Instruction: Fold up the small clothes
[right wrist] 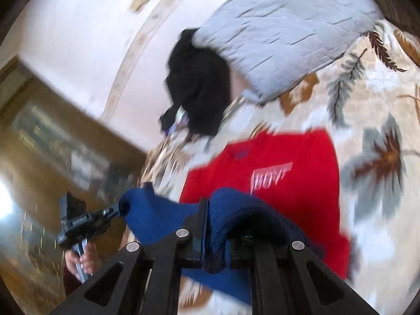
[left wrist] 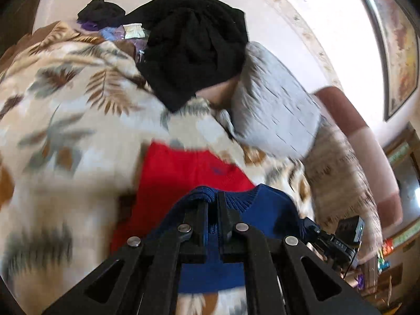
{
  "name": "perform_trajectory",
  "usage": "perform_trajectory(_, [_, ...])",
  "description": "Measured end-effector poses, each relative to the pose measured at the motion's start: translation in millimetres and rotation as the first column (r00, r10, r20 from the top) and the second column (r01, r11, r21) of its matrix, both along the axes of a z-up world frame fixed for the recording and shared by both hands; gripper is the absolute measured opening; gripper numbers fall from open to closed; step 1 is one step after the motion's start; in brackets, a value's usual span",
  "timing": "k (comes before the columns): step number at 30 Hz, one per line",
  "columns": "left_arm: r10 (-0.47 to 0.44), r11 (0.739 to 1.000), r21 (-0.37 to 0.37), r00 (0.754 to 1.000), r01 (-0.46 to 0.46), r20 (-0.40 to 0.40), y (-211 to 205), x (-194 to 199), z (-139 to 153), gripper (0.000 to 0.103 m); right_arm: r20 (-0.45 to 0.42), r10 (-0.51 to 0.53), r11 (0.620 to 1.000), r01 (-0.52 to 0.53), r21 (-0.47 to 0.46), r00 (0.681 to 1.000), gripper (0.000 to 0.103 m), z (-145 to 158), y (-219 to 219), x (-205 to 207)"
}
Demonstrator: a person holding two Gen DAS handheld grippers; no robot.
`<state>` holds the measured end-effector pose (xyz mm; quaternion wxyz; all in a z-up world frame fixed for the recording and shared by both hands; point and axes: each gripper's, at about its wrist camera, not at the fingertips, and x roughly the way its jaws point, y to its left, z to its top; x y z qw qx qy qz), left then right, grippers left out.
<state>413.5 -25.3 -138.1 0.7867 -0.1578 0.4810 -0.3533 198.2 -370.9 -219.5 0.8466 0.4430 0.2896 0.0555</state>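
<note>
Your left tongs (left wrist: 212,204) pinch narrowly on the ribbed collar of the blue sweater (left wrist: 265,210); your right tongs (right wrist: 206,210) clamp its other edge. It hangs above the red garment (right wrist: 275,162) on the leaf-print bedspread (right wrist: 372,131). The red garment's white logo is too blurred to read.

- The blue knit garment (left wrist: 265,210) runs under the left gripper (left wrist: 213,204), so its lower part is hidden.
- The red garment (right wrist: 288,162) is partly covered by the blue knit; its white print is too blurred to read.
- The leaf-print bedspread (left wrist: 78,110) smears into motion blur towards the frame edges.
</note>
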Motion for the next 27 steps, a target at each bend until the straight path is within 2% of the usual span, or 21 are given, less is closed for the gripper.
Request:
perform_trajectory(2, [0.011, 1.0, 0.018, 1.0, -0.011, -0.005, -20, 30, -14, 0.005, 0.003, -0.023, 0.999, 0.023, 0.025, 1.0, 0.011, -15, -19, 30])
perform_trajectory(4, [0.021, 0.999, 0.039, 1.0, -0.021, -0.01, -39, 56, -36, 0.005, -0.031, -0.054, 0.994, 0.057, 0.098, 0.998, 0.015, -38, -38, 54])
perform_trajectory(6, [0.061, 0.995, 0.073, 0.998, -0.06, -0.018, -51, 76, -63, 0.005, -0.111, -0.061, 0.976, 0.082, 0.2, 0.992, 0.015, -74, -56, 80])
perform_trajectory(9, [0.106, 0.993, 0.058, 0.993, -0.103, -0.048, -53, 89, -98, 0.005, -0.22, -0.037, 0.963, 0.094, 0.253, 0.975, 0.016, -106, -64, 91])
perform_trajectory(10, [0.121, 0.992, 0.052, 0.992, -0.118, -0.043, -50, 89, -102, 0.005, -0.224, -0.022, 0.962, 0.082, 0.261, 0.974, 0.016, -109, -66, 92])
perform_trajectory(12, [0.156, 0.988, -0.014, 0.988, -0.156, -0.017, -38, 86, -107, 0.006, -0.183, -0.009, 0.958, 0.061, 0.279, 0.983, 0.016, -103, -73, 90])
perform_trajectory(14, [0.219, 0.973, -0.077, 0.976, -0.218, -0.005, -22, 80, -108, 0.006, -0.137, -0.014, 0.946, 0.057, 0.32, 0.991, 0.016, -99, -78, 84])
perform_trajectory(15, [0.246, 0.967, -0.066, 0.969, -0.245, 0.007, -18, 79, -106, 0.006, -0.117, -0.023, 0.939, 0.062, 0.339, 0.993, 0.018, -96, -79, 79])
perform_trajectory(16, [0.263, 0.964, -0.049, 0.964, -0.261, 0.032, -14, 76, -100, 0.006, -0.106, -0.033, 0.938, 0.068, 0.339, 0.994, 0.025, -93, -78, 75])
perform_trajectory(17, [0.275, 0.961, -0.044, 0.96, -0.273, 0.058, -10, 72, -94, 0.006, -0.082, -0.069, 0.944, 0.091, 0.317, 0.994, 0.032, -84, -78, 67])
perform_trajectory(18, [0.297, 0.955, -0.047, 0.95, -0.293, 0.101, -5, 63, -85, 0.006, -0.056, -0.099, 0.947, 0.111, 0.301, 0.993, 0.052, -75, -79, 60])
perform_trajectory(19, [0.308, 0.951, -0.05, 0.943, -0.304, 0.128, -2, 56, -79, 0.008, -0.029, -0.124, 0.946, 0.127, 0.297, 0.992, 0.086, -69, -80, 52])
perform_trajectory(20, [0.314, 0.949, -0.044, 0.936, -0.311, 0.156, -1, 47, -71, 0.012, 0.025, -0.187, 0.94, 0.172, 0.294, 0.982, 0.099, -58, -83, 38])
perform_trajectory(22, [0.316, 0.947, -0.015, 0.927, -0.32, 0.201, -3, 27, -59, 0.016, 0.094, -0.263, 0.939, 0.232, 0.252, 0.96, 0.099, -40, -83, 17])
perform_trajectory(23, [0.306, 0.949, 0.004, 0.927, -0.314, 0.218, -7, 12, -55, 0.022, 0.078, -0.242, 0.954, 0.222, 0.202, 0.967, 0.099, -32, -80, 14])
perform_trajectory(25, [0.252, 0.96, 0.062, 0.942, -0.272, 0.222, -20, -14, -54, 0.031, 0.024, -0.145, 0.985, 0.142, 0.096, 0.989, 0.097, -21, -62, 14])
perform_trajectory(27, [0.196, 0.961, 0.15, 0.955, -0.232, 0.224, -32, -37, -61, 0.036, -0.037, -0.087, 0.996, 0.086, -0.015, 0.996, 0.087, -15, -40, 11])
